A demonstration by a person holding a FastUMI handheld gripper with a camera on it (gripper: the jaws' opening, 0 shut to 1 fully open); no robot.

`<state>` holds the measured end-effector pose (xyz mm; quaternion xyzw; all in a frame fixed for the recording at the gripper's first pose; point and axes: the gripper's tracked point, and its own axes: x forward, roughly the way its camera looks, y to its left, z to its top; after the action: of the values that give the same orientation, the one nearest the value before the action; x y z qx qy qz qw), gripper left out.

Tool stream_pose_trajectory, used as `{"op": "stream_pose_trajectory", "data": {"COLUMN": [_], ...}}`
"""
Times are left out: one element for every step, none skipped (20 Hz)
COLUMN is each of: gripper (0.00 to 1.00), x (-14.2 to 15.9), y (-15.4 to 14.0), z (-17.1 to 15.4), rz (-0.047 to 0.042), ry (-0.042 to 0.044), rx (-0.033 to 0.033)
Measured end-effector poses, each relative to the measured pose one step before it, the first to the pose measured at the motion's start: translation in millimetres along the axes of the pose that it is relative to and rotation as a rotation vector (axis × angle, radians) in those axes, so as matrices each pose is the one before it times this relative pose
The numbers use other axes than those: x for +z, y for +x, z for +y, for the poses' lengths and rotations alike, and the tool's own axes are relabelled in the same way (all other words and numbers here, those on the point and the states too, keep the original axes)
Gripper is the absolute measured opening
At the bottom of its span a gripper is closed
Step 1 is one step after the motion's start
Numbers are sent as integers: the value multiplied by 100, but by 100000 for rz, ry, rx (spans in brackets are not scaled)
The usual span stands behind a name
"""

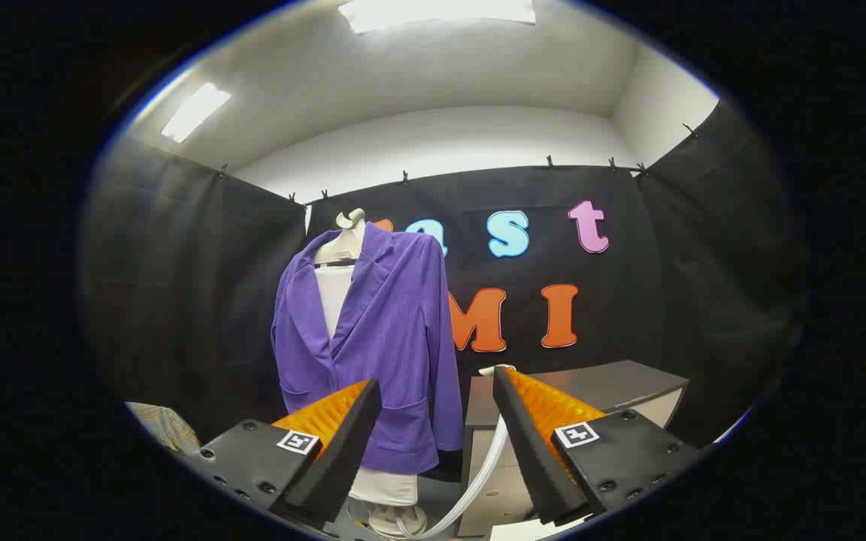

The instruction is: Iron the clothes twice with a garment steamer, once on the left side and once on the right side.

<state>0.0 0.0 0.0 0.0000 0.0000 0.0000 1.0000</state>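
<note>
Fingers apart, jacket dead ahead

Black-and-orange two-finger gripper (437, 421) spread wide, grasping nothing; beyond the fingers, purple ribbed jacket (384, 338) hanging on a white mannequin torso (337, 289), just ahead of the left finger; right of the jacket, grey box-shaped cabinet (598, 387) behind the right finger; white hose (478, 481) curving down between the fingers toward the mannequin's base

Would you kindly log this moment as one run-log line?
gripper: jaws open, empty | purple jacket: hanging on mannequin, beyond jaws | white hose: by grey cabinet | ironing: not begun
</note>
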Motion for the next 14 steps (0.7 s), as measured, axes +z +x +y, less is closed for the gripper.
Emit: {"op": "stream_pose_trajectory", "data": {"gripper": [99, 99, 99, 99, 99, 99, 99, 99, 99, 98, 98, 99, 99, 99], "x": [-45, -26, -59, 15, -5, -43, -45, -19, -90, 83, -68, 19, -60, -24], "y": [33, -59, -9, 20, 2, -112, 3, -102, 4, 23, -42, 16, 18, -162], "z": [0, -34, 4, 122, 115, 55, 45, 102, 0, 92, 60, 73, 1, 35], "rz": [68, -88, -91, -46, 38, 122, -10, -6, -45, -23, 13, 25, 41, 14], "ry": [-76, -4, 71, 148, 78, -38, -174, -215, -107, -49, 9, 22, -20, -42], "rx": [-172, -259, -95, 39, 268, 139, 106, -41, -66, 86, 126, 48, 24, -52]}}
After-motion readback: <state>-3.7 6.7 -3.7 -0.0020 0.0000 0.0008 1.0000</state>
